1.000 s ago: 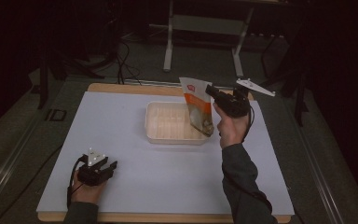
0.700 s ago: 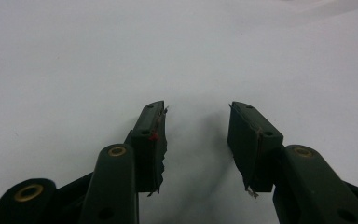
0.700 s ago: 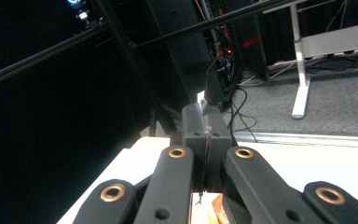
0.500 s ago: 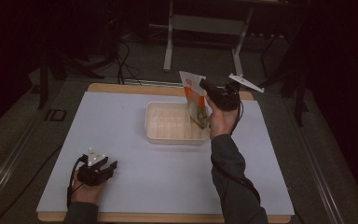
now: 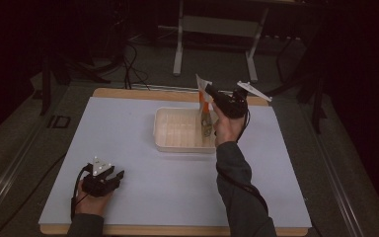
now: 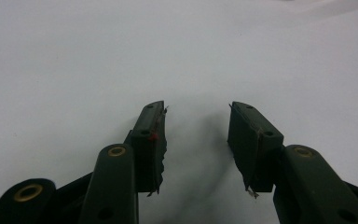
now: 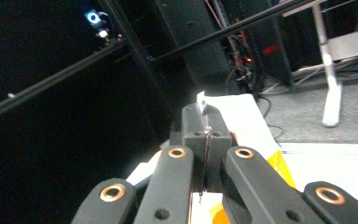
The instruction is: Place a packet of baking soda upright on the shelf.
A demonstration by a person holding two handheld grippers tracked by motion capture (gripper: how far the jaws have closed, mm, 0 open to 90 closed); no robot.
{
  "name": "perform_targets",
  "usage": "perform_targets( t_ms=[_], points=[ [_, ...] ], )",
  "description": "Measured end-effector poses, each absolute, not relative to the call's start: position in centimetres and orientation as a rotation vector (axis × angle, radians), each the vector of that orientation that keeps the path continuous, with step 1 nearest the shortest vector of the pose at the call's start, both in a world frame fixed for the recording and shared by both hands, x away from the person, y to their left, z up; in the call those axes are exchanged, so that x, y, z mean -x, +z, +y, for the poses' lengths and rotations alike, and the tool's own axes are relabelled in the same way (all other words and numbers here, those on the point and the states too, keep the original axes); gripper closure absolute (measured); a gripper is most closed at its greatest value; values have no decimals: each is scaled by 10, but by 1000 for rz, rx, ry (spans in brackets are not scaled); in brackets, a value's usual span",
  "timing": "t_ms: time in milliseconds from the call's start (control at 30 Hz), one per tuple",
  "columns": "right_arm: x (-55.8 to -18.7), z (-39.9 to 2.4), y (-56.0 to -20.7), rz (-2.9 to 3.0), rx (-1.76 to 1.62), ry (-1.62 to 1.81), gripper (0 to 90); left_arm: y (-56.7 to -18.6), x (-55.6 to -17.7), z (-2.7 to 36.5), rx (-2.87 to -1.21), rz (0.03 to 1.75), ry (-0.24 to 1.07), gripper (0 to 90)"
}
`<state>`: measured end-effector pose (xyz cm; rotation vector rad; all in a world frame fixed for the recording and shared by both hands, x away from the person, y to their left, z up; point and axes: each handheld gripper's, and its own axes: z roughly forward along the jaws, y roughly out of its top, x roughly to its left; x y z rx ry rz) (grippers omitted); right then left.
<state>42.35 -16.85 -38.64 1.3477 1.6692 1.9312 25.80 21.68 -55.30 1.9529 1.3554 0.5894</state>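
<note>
Across the middle of the table [image 5: 128,143], whose pale sheet covers most of the wooden top, sits a shallow clear plastic tray [image 5: 177,131], well apart from the near-left corner where the left hand-held gripper [image 5: 116,176] rests on the sheet. Its jaws stand partly open with nothing between them, as the left gripper view [image 6: 196,135] makes plain.

At the tray's right end, the right hand-held gripper [image 5: 208,91] is raised above the rim, its jaws pressed shut on the top edge of a white and orange pouch [image 5: 205,106]. The right gripper view [image 7: 204,122] shows the pads clamped tight on that thin edge, with a sliver of white packet sticking out beyond them. The pouch hangs upright from the grip, its lower end down inside the tray's right side; whether it touches the bottom cannot be told.

By the look of it, the step in hand is placing the pouch into the tray. The next move calls for lowering it until it lies on the tray floor, tipping it flat toward the open space on the left, then parting the jaws and lifting clear.
</note>
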Motion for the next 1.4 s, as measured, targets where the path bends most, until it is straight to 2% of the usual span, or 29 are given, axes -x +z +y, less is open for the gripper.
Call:
perform_targets(
  t_ms=[467, 967, 1400],
  points=[
    [-405, -181, -410, 1641, -1244, 1988, 900, -553, -258, 217, -1960, 1353, 592, 559],
    [-386, -193, -436, 1704, -1193, 1922, 900, -553, -258, 216, -1959, 1352, 595, 559],
    [-369, -195, -445, 1784, -1148, 1823, 900, -553, -258, 216, -1958, 1353, 593, 560]
  ],
)
